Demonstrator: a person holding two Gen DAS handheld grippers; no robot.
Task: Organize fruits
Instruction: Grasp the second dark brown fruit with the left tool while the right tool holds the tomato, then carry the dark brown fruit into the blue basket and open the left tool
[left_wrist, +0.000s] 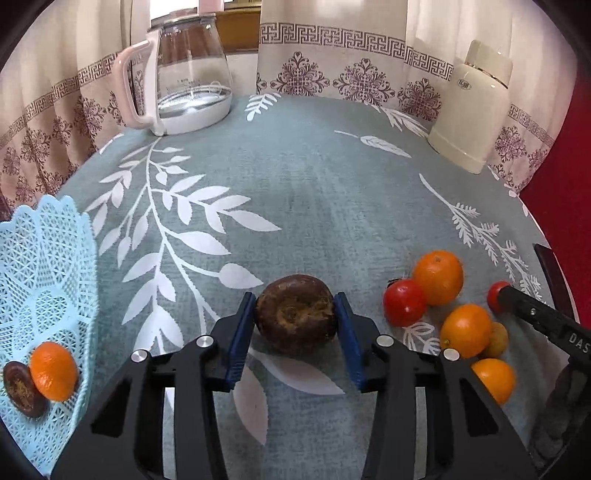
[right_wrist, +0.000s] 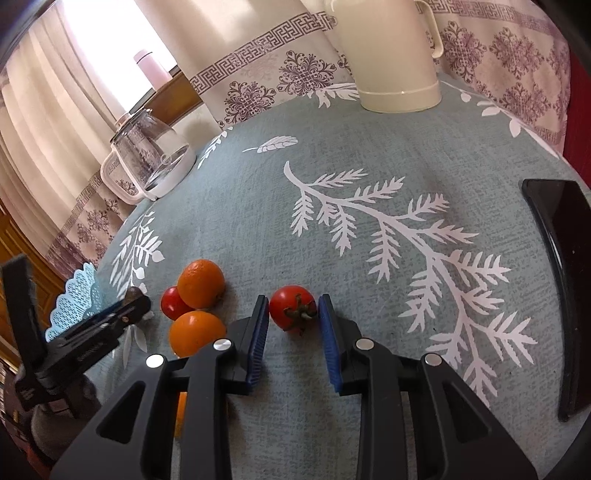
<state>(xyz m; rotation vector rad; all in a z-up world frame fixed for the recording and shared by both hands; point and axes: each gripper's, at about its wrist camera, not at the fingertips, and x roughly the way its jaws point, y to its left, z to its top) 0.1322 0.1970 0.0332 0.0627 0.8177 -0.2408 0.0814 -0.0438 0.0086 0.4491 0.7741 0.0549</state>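
In the left wrist view my left gripper (left_wrist: 295, 312) is shut on a round brown fruit (left_wrist: 295, 325), held just above the teal tablecloth (left_wrist: 314, 192). The light blue mesh basket (left_wrist: 48, 258) at the left holds an orange (left_wrist: 53, 371) and another brown fruit (left_wrist: 22, 389). To the right lie three oranges (left_wrist: 439, 277), a tomato (left_wrist: 404, 302) and a small yellowish fruit (left_wrist: 498, 339). In the right wrist view my right gripper (right_wrist: 293, 308) is shut on a red tomato (right_wrist: 291, 306), its blue pads (right_wrist: 260, 332) touching both sides. Oranges (right_wrist: 201, 282) and a second tomato (right_wrist: 173, 302) sit to its left.
A glass kettle (left_wrist: 188, 74) with a pink handle stands at the back left. A cream jug (left_wrist: 476, 107) is at the back right. A flat black object (right_wrist: 561, 280) lies along the table's right edge. Patterned curtains (left_wrist: 351, 66) hang behind the table.
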